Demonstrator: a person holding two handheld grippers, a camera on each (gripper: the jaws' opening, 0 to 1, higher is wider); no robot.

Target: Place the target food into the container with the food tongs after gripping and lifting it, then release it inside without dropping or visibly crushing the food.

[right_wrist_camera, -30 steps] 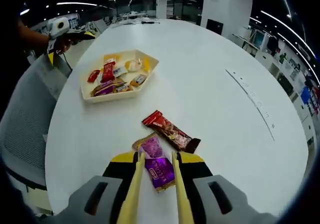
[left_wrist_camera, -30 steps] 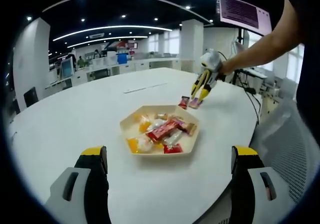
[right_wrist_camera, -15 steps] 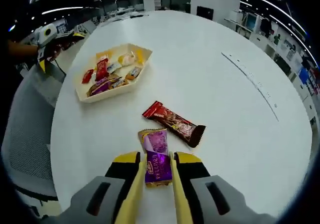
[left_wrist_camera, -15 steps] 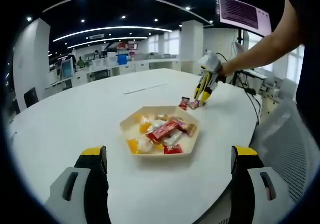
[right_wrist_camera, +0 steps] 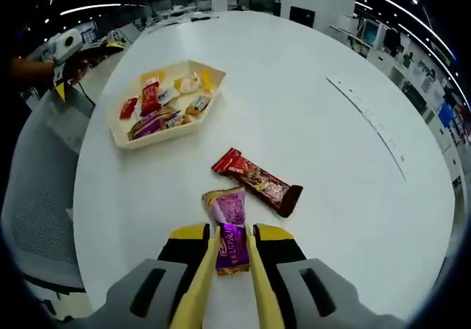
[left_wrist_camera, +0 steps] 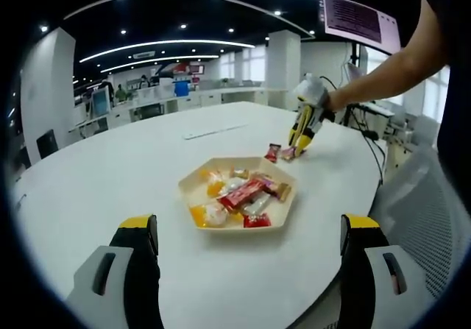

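right gripper (right_wrist_camera: 229, 259) held yellow food tongs (right_wrist_camera: 193, 299), whose two arms ran forward between its jaws and were pinched in on the purple candy wrapper (right_wrist_camera: 230, 230) — gripping it from both sides, wrapper lying on the white table (right_wrist_camera: 309, 115) near the table's edge closest to the person. not lifted as far as i could tell. red-brown snack bar (right_wrist_camera: 256, 182) lay just beside it, apart from the tongs. target container, the cream hexagonal tray (right_wrist_camera: 129, 140), sat well apart toward the table's far-left edge, already holding mixed wrapped snacks. left gripper (left_wrist_camera: 246, 233) hovered with jaws wide apart, holding nothing, above the table edge facing the tray (left_wrist_camera: 283, 213).

risks from here — thin slippery wrapper could slide out of the tong tips on the lift or during the long carry to the tray; squeezing harder to stop that could crush the candy. tong tips could also nudge the snack bar.
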